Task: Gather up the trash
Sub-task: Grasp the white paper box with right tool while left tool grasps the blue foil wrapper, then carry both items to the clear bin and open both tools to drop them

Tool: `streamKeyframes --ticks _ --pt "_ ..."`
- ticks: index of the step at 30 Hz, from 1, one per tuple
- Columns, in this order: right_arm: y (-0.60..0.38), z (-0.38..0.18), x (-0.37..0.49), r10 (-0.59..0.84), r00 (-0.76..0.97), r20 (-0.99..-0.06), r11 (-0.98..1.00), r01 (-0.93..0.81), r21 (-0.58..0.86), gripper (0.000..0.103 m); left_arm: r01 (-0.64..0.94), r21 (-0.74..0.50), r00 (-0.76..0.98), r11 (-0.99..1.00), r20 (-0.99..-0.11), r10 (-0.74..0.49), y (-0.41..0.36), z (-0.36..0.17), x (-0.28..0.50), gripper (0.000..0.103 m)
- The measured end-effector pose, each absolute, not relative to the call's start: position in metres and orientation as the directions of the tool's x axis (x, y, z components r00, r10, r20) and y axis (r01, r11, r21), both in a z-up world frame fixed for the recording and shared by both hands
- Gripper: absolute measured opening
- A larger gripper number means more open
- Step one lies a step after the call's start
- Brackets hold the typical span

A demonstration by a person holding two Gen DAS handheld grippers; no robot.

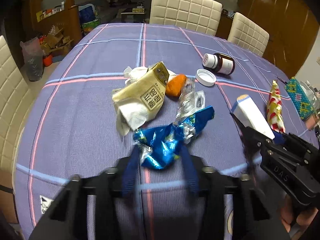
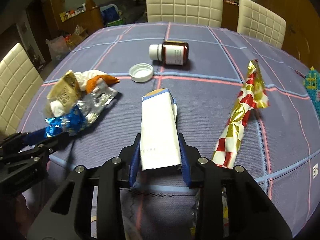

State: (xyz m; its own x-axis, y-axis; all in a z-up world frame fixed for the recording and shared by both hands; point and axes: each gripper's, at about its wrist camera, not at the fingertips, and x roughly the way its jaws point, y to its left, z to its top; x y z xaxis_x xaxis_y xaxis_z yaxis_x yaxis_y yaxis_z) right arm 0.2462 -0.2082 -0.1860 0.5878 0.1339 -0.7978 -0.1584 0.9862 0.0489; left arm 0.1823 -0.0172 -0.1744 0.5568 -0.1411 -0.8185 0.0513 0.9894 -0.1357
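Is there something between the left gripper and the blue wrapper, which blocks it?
No. The left gripper already has its blue fingers on both sides of the blue wrapper, and nothing lies between them. The paper pile sits beyond the wrapper, on the far side.

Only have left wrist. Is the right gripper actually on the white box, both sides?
Observer: Yes. The white box sits between the jaws of the right gripper, a blue pad against each side.
Operator: Near end of the box sealed?
Observer: No, the near end is torn, with a ragged edge.
Operator: Anything under that gripper?
Observer: Some crumpled foil shows below it, mostly hidden.
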Motion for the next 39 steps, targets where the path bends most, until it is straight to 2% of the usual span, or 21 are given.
streamKeyframes --ticks 6,22,39 --pt "-0.190 -0.173 0.230 0.147 0.611 -0.778 0.980 -0.198 0.030 0.036 0.047 -0.129 0.600 0.991 -0.789 -0.131 -0.009 -0.162 0.162 0.023" --pt "-0.111 -0.137 0.190 0.250 0.629 -0.736 0.927 -0.376 -0.006 0.036 -0.103 -0.131 0.694 0.986 -0.720 -0.023 0.063 -0.126 0.112 0.022" --pt "-0.003 -0.132 0.181 0.346 0.561 -0.752 0.824 -0.565 -0.042 0.036 -0.307 -0.112 0.676 0.945 -0.725 0.134 0.155 -0.131 0.085 0.022"
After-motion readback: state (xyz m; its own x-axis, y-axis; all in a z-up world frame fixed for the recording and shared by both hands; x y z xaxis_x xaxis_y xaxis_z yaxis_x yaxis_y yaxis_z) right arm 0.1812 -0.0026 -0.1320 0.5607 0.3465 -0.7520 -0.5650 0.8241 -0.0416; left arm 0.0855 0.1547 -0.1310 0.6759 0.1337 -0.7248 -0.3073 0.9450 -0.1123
